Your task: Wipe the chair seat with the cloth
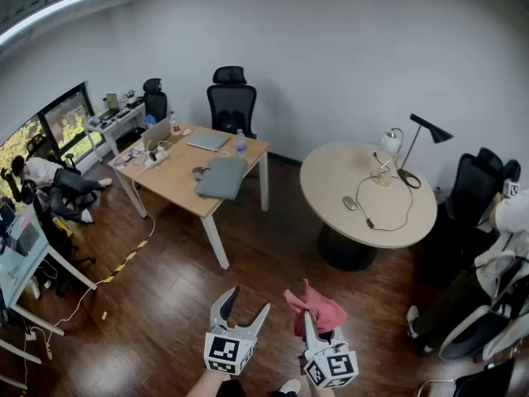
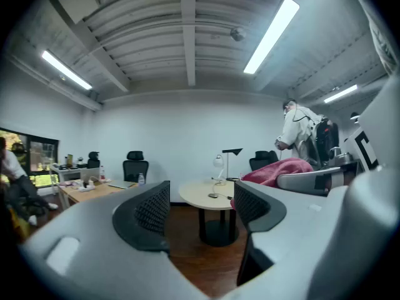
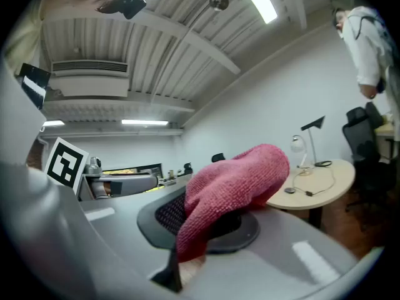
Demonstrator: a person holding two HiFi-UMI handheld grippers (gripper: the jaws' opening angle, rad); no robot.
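Observation:
My right gripper is shut on a crumpled red cloth, held above the dark wood floor at the bottom of the head view. In the right gripper view the cloth drapes over the jaws and hides their tips. My left gripper hangs beside it to the left, open and empty, and its two dark pads stand well apart. A black office chair stands behind the wooden desk. Another black chair stands at the far right, beyond the round table. Both chairs are far from the grippers.
A round beige table with a lamp and cables stands ahead to the right. A wooden desk with a laptop, grey bag and bottle is ahead to the left. A person in a white jacket is at the right edge. More desks line the left wall.

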